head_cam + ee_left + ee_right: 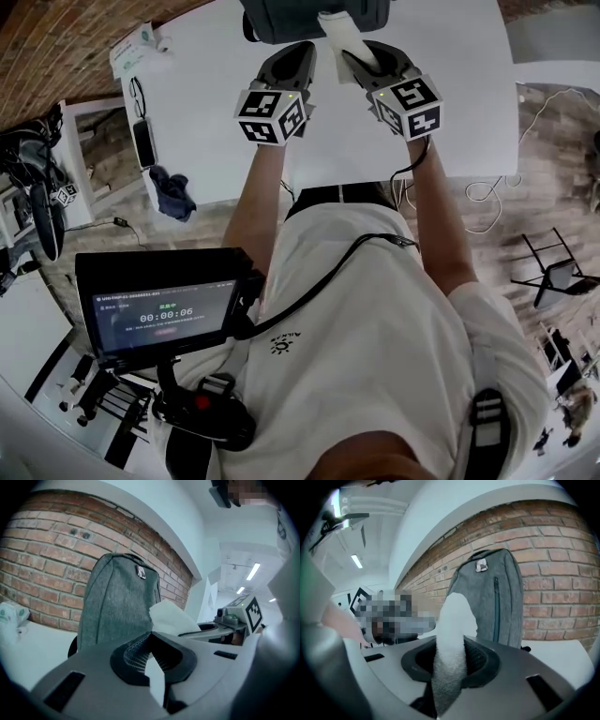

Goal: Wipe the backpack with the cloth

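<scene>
A grey backpack (314, 19) stands upright at the far edge of the white table (206, 84), against a brick wall; it also fills the middle of the left gripper view (117, 602) and the right gripper view (497, 597). My right gripper (452, 660) is shut on a white cloth (452, 634), which sticks up between the pads and points toward the backpack. In the head view the right gripper (361, 56) holds the cloth (339, 36) just short of the bag. My left gripper (298, 52) hovers beside it, its jaws (151, 641) closed with nothing in them.
A tissue pack (141, 42) lies at the table's far left corner. A black device with cables (143, 141) and a dark rag (172, 192) sit along the left edge. A monitor (164, 305) hangs in front of the person. A chair (553, 272) stands on the floor at right.
</scene>
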A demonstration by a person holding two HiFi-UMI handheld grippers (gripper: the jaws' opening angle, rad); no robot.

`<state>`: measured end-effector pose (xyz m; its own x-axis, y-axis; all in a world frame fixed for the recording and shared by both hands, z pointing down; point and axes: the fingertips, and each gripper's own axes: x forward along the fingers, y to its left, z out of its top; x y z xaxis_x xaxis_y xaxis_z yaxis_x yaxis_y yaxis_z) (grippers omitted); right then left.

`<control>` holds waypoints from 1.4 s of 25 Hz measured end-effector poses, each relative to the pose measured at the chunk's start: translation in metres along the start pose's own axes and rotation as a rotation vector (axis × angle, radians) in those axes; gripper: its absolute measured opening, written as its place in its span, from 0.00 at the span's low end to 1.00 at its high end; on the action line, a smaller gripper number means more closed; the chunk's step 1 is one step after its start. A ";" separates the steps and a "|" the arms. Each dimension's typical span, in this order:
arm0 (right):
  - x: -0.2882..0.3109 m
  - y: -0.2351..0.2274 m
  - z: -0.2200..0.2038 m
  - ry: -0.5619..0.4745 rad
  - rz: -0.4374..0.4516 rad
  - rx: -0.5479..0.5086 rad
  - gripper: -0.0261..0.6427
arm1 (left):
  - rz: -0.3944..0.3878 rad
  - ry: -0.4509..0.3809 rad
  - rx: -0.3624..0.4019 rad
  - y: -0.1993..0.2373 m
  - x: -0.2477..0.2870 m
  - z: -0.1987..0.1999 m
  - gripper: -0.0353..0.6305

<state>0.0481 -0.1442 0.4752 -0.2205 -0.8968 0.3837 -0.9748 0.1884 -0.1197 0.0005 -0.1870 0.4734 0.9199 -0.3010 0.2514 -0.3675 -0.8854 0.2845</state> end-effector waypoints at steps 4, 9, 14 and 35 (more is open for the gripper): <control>0.009 0.013 0.062 -0.077 0.041 -0.093 0.19 | 0.032 -0.069 0.037 0.011 -0.015 0.043 0.05; 0.037 0.013 0.108 -0.142 0.076 -0.161 0.19 | 0.069 -0.102 0.063 0.034 -0.014 0.066 0.05; 0.062 0.013 0.149 -0.188 0.079 -0.197 0.20 | 0.090 -0.143 0.097 0.052 -0.010 0.102 0.05; 0.124 -0.001 0.246 -0.273 -0.023 -0.242 0.20 | 0.128 -0.220 0.130 0.104 0.010 0.177 0.05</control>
<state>0.0302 -0.3545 0.2978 -0.2127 -0.9696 0.1210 -0.9667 0.2268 0.1186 -0.0041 -0.3452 0.3420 0.8799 -0.4704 0.0671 -0.4751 -0.8690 0.1386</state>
